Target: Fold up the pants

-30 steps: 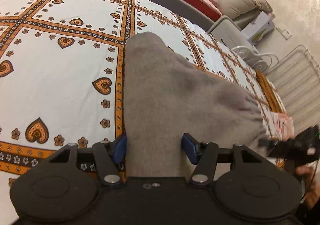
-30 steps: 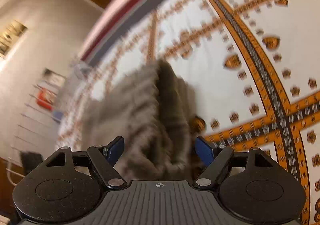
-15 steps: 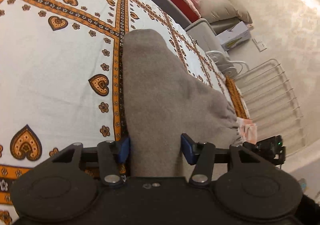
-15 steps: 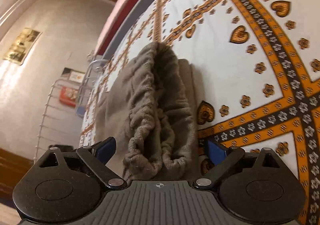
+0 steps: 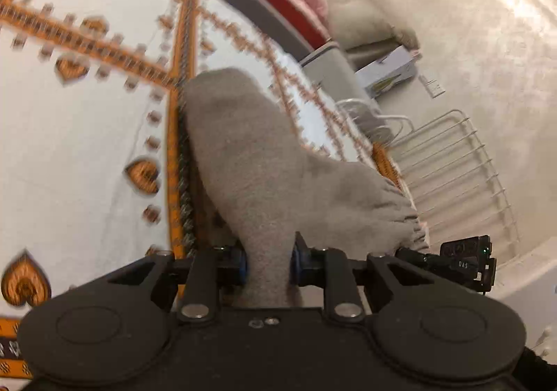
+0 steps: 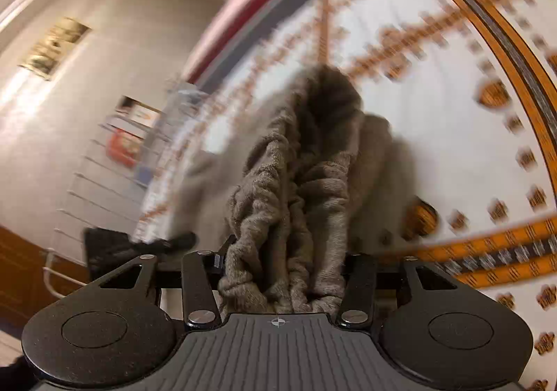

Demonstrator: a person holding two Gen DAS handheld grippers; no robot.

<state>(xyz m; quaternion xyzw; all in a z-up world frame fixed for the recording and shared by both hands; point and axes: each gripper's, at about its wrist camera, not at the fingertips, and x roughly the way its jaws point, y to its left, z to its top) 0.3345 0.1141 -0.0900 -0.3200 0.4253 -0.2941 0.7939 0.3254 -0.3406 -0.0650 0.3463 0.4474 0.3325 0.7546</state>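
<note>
**Both grippers closing on grey pants laid on a patterned bedsheet**

Left wrist view, nearest first. The left gripper [image 5: 268, 260] sits at 6 o'clock in the picture. Its jaws stand narrow and are closing, and the blue pads [image 5: 241, 264] press a pinched fold of the grey pants [image 5: 250, 161] from both sides. From the grip the cloth runs toward 12 o'clock as a single leg with a rounded far end. A second part spreads toward 3 o'clock and ends in a gathered, elasticated edge. The pants lie on a white bedsheet [image 5: 87, 133] printed with orange bands and heart shapes. At 3 o'clock, just past the gathered edge, the black body of the right gripper [image 5: 466, 260] is in view. Farther off, at 2 o'clock, a white wire drying rack [image 5: 463, 161] stands beside the bed. Toward 1 o'clock are cushions and a small box, blurred.

Right wrist view, nearest first. The right gripper [image 6: 283, 264] sits at 6 o'clock. Its jaws stand at medium width and are closing. The bunched, ruffled waistband of the pants [image 6: 289, 203] fills the gap between them, and both fingers touch the cloth. The pads themselves are hidden by fabric. The pants extend toward 12 o'clock over the bedsheet [image 6: 452, 133]. At 9 o'clock the left gripper [image 6: 139, 245] shows as a dark blurred shape. Beyond it stands the drying rack [image 6: 104, 182].
</note>
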